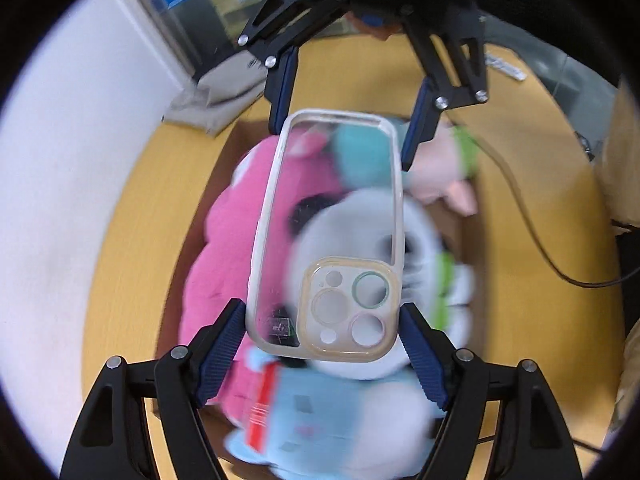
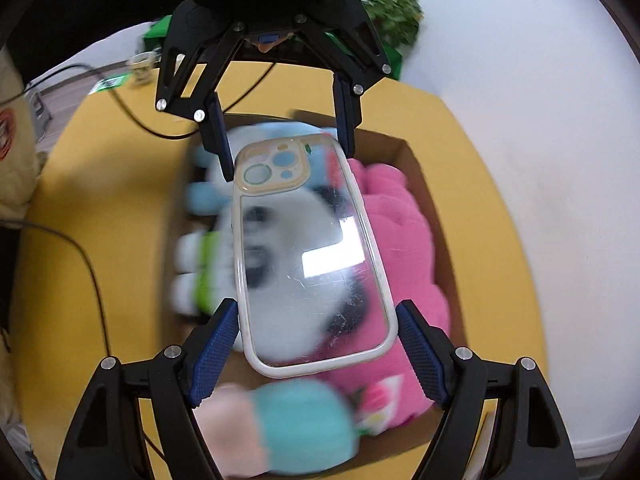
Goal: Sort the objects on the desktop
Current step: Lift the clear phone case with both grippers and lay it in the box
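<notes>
Left gripper [image 1: 322,330] clamped on camera end of clear phone case [image 1: 326,236]; right gripper [image 1: 344,128] at 12 o'clock, pinching opposite end. Case held level between both, above cardboard box [image 2: 416,168] on yellow table [image 2: 104,216]. Below, blurred: pink plush [image 2: 404,240] at 3 o'clock in right wrist view, panda plush [image 2: 288,248] under case.

One phone case [image 1: 326,236]; one cardboard box [image 2: 416,168]; two claws [image 1: 322,332] [image 2: 314,336].
</notes>
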Demonstrator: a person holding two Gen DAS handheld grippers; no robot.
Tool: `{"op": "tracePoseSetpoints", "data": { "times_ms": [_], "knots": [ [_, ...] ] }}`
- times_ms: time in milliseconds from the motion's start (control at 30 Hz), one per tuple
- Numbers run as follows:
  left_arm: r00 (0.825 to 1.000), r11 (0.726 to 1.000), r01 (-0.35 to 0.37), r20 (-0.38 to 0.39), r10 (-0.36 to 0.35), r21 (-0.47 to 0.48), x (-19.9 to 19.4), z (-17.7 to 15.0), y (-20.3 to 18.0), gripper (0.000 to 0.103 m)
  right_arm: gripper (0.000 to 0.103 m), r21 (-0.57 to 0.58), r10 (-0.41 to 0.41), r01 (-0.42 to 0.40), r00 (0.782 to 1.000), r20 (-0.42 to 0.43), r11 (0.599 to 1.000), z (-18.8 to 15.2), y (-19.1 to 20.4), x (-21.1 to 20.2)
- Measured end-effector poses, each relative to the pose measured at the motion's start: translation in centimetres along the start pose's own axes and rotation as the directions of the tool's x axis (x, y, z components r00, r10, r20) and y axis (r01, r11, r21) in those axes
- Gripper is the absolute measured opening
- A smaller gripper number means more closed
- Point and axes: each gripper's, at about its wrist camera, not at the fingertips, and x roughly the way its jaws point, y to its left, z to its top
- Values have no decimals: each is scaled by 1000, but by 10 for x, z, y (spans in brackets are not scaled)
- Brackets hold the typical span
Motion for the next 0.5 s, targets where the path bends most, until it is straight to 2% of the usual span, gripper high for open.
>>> {"op": "tracePoseSetpoints", "data": {
  "times_ms": [133,233,400,467,500],
  "knots": [
    [999,997,30,-41,-32,-66,49,-4,45,77,84,31,4,-3,1000,-26,1000,5,-58,31],
    [996,991,78,-33,-82,-109,77,-6,64,77,84,85,31,-26,997,-66,996,-10,-74,61],
    [998,989,62,-3,-63,-137,78,-7,60,78,84,138,53,-44,996,-65,990,-23,-79,75],
    [999,988,34,-7,-35,-151,70,-7,55,77,94,126,20,-10,997,-76,992,-23,-75,74],
    [1000,987,17,-3,-17,-159,63,-7,53,77,95,129,9,1,997,-74,992,-23,-72,71]
  ]
}}
